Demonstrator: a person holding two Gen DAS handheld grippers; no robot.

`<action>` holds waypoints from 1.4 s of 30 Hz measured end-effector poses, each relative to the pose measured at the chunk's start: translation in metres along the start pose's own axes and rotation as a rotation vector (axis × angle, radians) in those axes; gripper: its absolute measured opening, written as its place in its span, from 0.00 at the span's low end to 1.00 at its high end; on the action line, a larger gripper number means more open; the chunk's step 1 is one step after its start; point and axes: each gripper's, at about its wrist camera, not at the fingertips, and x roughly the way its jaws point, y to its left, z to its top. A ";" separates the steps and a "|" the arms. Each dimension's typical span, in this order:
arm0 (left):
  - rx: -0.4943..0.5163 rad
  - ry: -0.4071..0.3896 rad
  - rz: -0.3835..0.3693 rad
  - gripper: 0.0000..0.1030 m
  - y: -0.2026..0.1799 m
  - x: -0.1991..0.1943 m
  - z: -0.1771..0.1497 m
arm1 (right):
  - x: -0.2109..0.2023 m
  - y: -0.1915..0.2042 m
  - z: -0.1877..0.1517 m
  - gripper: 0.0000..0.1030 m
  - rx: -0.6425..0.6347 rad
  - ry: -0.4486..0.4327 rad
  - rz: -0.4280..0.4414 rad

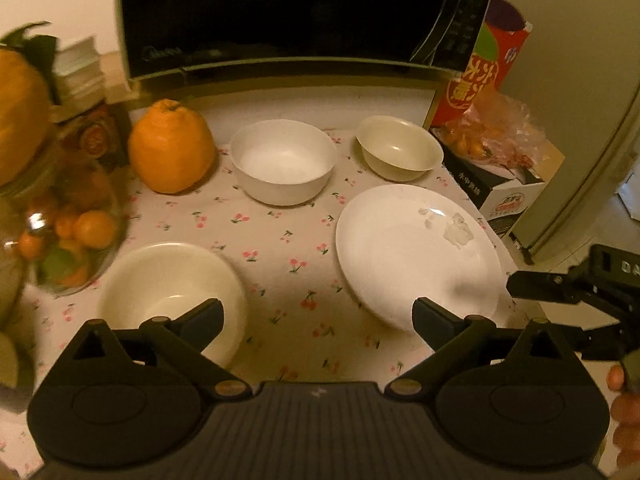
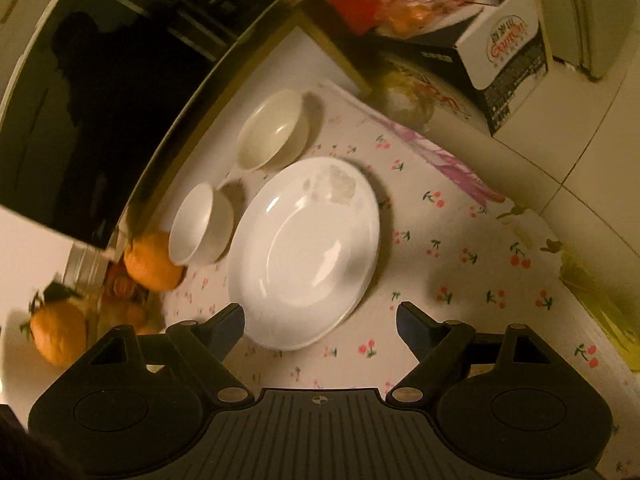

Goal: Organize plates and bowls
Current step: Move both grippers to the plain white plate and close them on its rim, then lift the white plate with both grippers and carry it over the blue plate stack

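Observation:
On the cherry-print cloth, the left wrist view shows a white plate (image 1: 416, 256) at the right. A white bowl (image 1: 284, 166) and a cream bowl (image 1: 396, 148) stand behind it, and another cream bowl (image 1: 172, 292) is near left. My left gripper (image 1: 318, 312) hovers open over the bare cloth between the near bowl and the plate, holding nothing. A finger (image 1: 536, 286) of the right gripper shows at the plate's right. In the right wrist view the right gripper (image 2: 320, 312) is open. The near rim of the plate (image 2: 304, 252) lies between its fingers, apart from both pads. Beyond are the white bowl (image 2: 200, 228) and a cream bowl (image 2: 272, 132).
A black microwave (image 1: 280, 12) closes off the back. A large orange citrus (image 1: 172, 148) sits left of the white bowl, and a glass jar of small fruit (image 1: 68, 236) crowds the left. A red box (image 1: 484, 76) and a carton with bagged oranges (image 1: 500, 172) stand at the right, by the table edge.

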 end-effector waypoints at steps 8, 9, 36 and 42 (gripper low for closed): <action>-0.021 0.015 -0.023 0.91 -0.002 0.046 0.020 | 0.021 -0.008 0.011 0.82 0.051 -0.019 -0.001; -0.025 0.014 -0.029 0.90 -0.001 0.051 0.022 | 0.025 -0.009 0.012 0.82 0.061 -0.018 -0.003; -0.100 0.005 -0.151 0.10 0.007 0.084 0.027 | 0.038 -0.025 0.022 0.13 0.109 -0.035 -0.027; -0.093 -0.009 -0.146 0.09 0.006 0.070 0.027 | 0.029 -0.023 0.023 0.13 0.105 -0.024 -0.013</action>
